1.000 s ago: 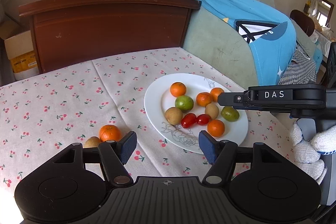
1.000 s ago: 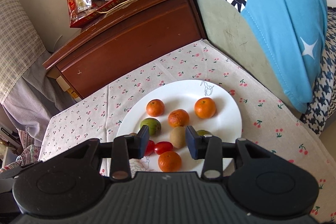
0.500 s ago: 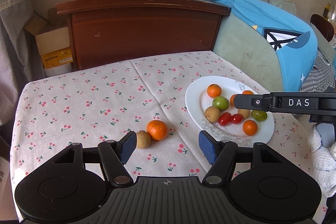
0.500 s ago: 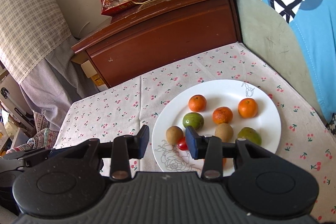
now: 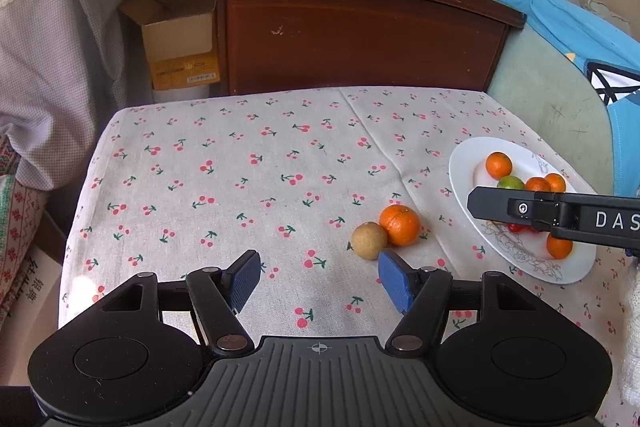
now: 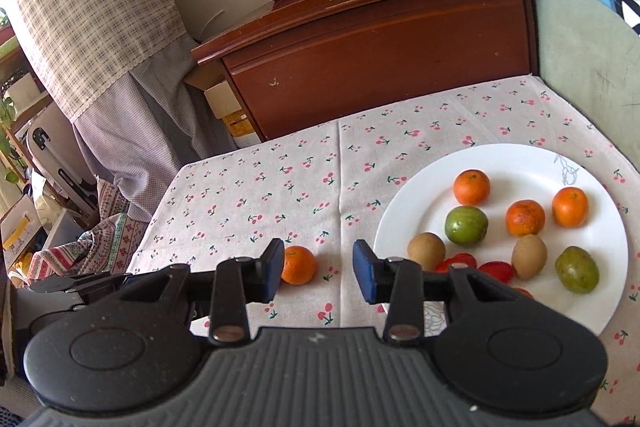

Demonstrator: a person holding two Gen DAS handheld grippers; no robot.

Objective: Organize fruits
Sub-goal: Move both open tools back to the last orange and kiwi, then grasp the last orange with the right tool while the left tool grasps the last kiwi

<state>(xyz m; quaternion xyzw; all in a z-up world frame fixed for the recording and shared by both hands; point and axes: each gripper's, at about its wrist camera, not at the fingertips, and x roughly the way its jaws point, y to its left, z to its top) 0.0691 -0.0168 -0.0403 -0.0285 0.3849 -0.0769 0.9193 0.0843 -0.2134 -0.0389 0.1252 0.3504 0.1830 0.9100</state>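
Your left gripper [image 5: 319,281] hangs low over the cherry-print tablecloth [image 5: 240,163] with its blue pads [image 5: 243,277] spread wide and nothing between them. Just ahead of its right-hand pad sit the two strays: a small brown kiwi-like fruit [image 5: 369,240] and, touching it on the far right side, a loose mandarin [image 5: 399,225]. Both lie on the cloth, a short way off the rim of the white plate [image 5: 460,163]. Expect both to be light and round, so they will likely roll if you nudge them. The brown one probably has a thin, slightly rough skin over soft flesh, so close across its widest middle and stop as soon as it is held. The mandarin looks firmer, with a dimpled peel that should give the pads decent purchase; take it across its equator, not by the top. Because the two touch, lifting one may send the other rolling, so come straight down on whichever you choose. Further right, your right gripper [image 6: 319,273] is also parted and empty, hovering between the loose mandarin and the plate's near edge. The plate already carries several mandarins [image 6: 471,187], two green fruits [image 6: 466,224], two more brown ones [image 6: 426,251] and some red tomatoes [image 6: 460,261], partly hidden behind the gripper. The free room seems to be toward the plate's far side, so set new fruit down there gently rather than dropping it among the others.
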